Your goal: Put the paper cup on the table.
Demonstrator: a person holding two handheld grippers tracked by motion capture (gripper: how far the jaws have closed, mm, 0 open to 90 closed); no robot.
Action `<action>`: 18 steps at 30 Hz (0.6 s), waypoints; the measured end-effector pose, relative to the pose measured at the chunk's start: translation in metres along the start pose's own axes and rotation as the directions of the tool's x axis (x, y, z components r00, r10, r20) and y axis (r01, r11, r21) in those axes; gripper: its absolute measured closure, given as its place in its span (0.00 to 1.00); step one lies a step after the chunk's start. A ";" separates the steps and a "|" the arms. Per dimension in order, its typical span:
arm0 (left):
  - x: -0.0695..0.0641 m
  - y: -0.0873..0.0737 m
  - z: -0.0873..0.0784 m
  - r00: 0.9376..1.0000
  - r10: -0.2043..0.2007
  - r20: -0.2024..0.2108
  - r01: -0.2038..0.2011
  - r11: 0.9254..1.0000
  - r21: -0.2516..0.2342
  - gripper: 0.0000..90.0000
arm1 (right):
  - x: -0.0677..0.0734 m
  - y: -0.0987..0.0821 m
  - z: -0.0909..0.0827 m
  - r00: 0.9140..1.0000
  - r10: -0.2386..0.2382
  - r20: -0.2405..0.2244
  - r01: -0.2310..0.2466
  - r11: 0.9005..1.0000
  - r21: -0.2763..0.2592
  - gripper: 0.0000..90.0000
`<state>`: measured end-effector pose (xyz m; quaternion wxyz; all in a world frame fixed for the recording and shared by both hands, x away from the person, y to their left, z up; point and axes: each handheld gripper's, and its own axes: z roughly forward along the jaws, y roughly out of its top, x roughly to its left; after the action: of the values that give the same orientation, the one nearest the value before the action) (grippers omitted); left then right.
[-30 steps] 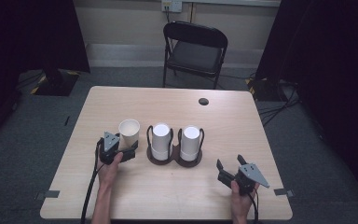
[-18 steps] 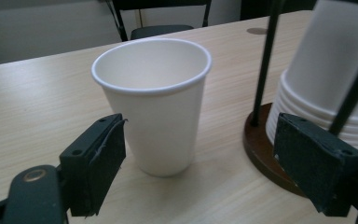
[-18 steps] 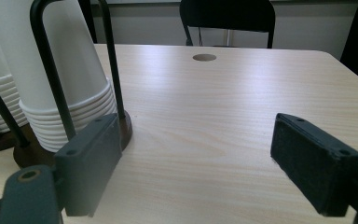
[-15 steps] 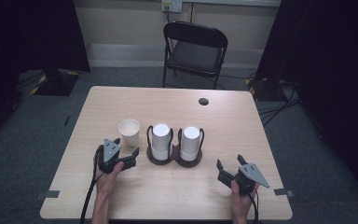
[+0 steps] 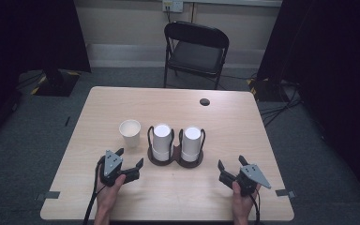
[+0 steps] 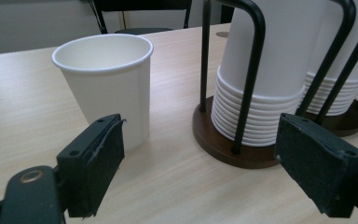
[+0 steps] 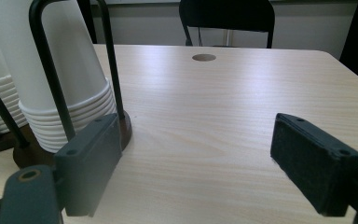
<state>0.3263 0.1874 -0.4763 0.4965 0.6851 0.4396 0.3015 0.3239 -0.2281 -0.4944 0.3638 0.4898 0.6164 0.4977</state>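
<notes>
Landmark: the dark wooden holder [image 5: 176, 159], a double base near the middle of the table [image 5: 262, 140], carrying two upside-down stacks of white paper cups inside black wire hoops. Left stack [image 5: 161, 140] and right stack [image 5: 191, 143] stand side by side, upright, each on its own round end of the holder. A single cup [image 5: 130, 132] stands mouth up just left of the holder, apart from it, resting on the tabletop; nothing touches it. Left gripper [image 5: 127, 165] sits left of and nearer the person than the holder, held in the left hand [image 5: 108, 187], jaws spread wide and empty. In the left gripper view the cup [image 6: 107, 84] stands beyond the left jaw, and the left stack [image 6: 261, 84] with its hoop rises between the jaws, farther off; neither is touched. Right gripper [image 5: 230, 167] sits right of and nearer the person than the holder, well apart from it, in the right hand [image 5: 243, 199], jaws likewise wide with nothing between them. In the right gripper view the right stack [image 7: 65, 88] stands behind the left jaw, bare tabletop ahead. Beyond the holder, a small dark round grommet [image 5: 205, 101] is set in the far part of the tabletop, and a black folding chair [image 5: 194, 51] stands past the far edge.
</notes>
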 end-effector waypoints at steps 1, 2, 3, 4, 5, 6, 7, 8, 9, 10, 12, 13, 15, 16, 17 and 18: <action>-0.001 -0.002 -0.001 1.000 -0.004 -0.010 0.004 1.000 -0.003 0.18 | 0.000 0.000 0.000 1.000 0.000 0.000 0.000 1.000 0.000 0.17; -0.002 -0.004 -0.003 1.000 -0.004 -0.025 0.004 1.000 0.001 0.18 | 0.000 0.000 0.000 1.000 0.000 0.001 0.000 1.000 -0.001 0.17; -0.003 -0.006 -0.006 0.999 -0.012 -0.033 0.012 1.000 -0.006 0.19 | 0.000 0.000 0.000 1.000 0.001 0.001 -0.001 1.000 -0.001 0.17; -0.004 -0.008 -0.008 0.999 -0.023 -0.029 0.023 1.000 -0.014 0.19 | 0.000 0.000 0.000 1.000 0.002 0.001 -0.002 1.000 -0.001 0.17; -0.004 -0.010 -0.011 0.999 -0.033 -0.026 0.033 0.999 -0.017 0.19 | 0.000 0.000 0.000 1.000 0.001 -0.001 -0.001 1.000 -0.001 0.17; -0.005 -0.013 -0.013 0.999 -0.037 -0.020 0.037 0.999 -0.026 0.18 | 0.000 0.000 0.000 1.000 0.002 0.000 -0.002 1.000 -0.001 0.17; -0.006 -0.015 -0.015 0.999 -0.037 -0.024 0.037 0.999 -0.027 0.18 | 0.000 0.000 0.000 1.000 0.001 0.000 -0.001 1.000 -0.002 0.17; -0.007 -0.017 -0.016 0.999 -0.033 -0.029 0.033 0.999 -0.020 0.18 | 0.000 0.000 0.000 1.000 0.001 0.001 -0.001 1.000 -0.002 0.17; -0.007 -0.019 -0.018 0.999 -0.031 -0.034 0.031 0.999 -0.017 0.18 | 0.000 0.000 0.000 1.000 0.001 0.001 -0.001 1.000 -0.001 0.17; -0.008 -0.022 -0.019 0.999 -0.038 -0.036 0.037 0.999 -0.018 0.18 | 0.000 0.000 0.000 1.000 0.001 0.001 -0.001 1.000 -0.001 0.17; -0.009 -0.025 -0.023 0.997 -0.070 -0.026 0.069 0.997 -0.023 0.18 | 0.000 0.000 0.000 1.000 0.000 0.002 0.000 1.000 -0.001 0.17; -0.011 -0.026 -0.024 0.997 -0.077 -0.018 0.076 0.997 -0.028 0.18 | 0.000 0.000 0.000 1.000 0.000 0.001 0.000 1.000 -0.001 0.17; -0.015 -0.028 -0.024 0.997 -0.067 -0.029 0.066 0.997 -0.031 0.18 | 0.000 0.000 0.000 1.000 0.003 0.003 -0.003 1.000 -0.001 0.17; -0.017 -0.029 -0.024 0.998 -0.055 -0.037 0.054 0.998 -0.025 0.18 | 0.000 0.000 0.000 1.000 0.003 0.003 -0.003 1.000 -0.001 0.17; -0.020 -0.029 -0.025 0.998 -0.047 -0.043 0.045 0.999 -0.030 0.19 | 0.000 0.000 0.000 1.000 0.003 0.003 -0.003 1.000 0.000 0.17; -0.022 -0.029 -0.025 0.998 -0.038 -0.040 0.037 0.999 -0.033 0.19 | 0.000 0.000 0.000 1.000 0.002 0.002 -0.002 1.000 -0.001 0.17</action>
<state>0.2865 0.1813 -0.4952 0.5038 0.6624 0.4575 0.3132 0.3236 -0.2282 -0.4945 0.3644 0.4908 0.6151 0.4980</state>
